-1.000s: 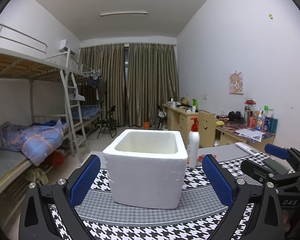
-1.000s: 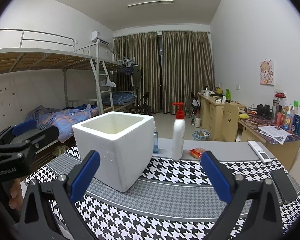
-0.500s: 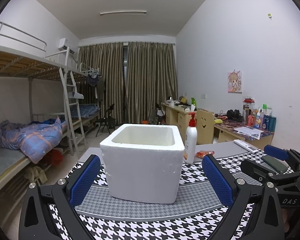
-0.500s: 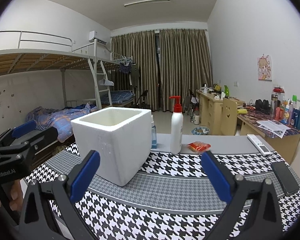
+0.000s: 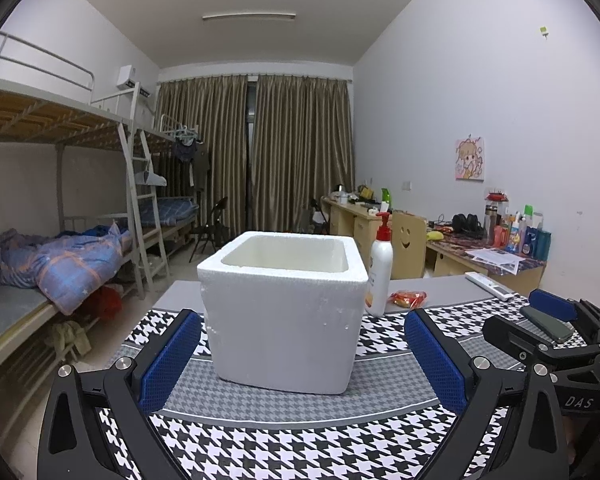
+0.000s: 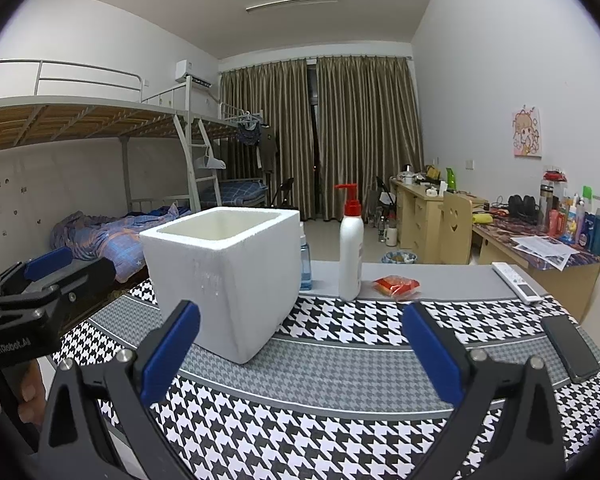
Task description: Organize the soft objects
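White expanded foam forms the box [image 5: 284, 312], which stands upright and open-topped on the houndstooth worktop [image 5: 300, 440]. Over the last second I see both cameras drop lower, so its rim now sits near eye level and its interior is hidden; contents cannot be confirmed. The soft red packet [image 6: 396, 285] lies on the worktop beside the pump bottle [image 6: 350, 256], outside the box. Left gripper [image 5: 300, 360] and right gripper [image 6: 300, 354] fingers are spread wide, holding nothing.
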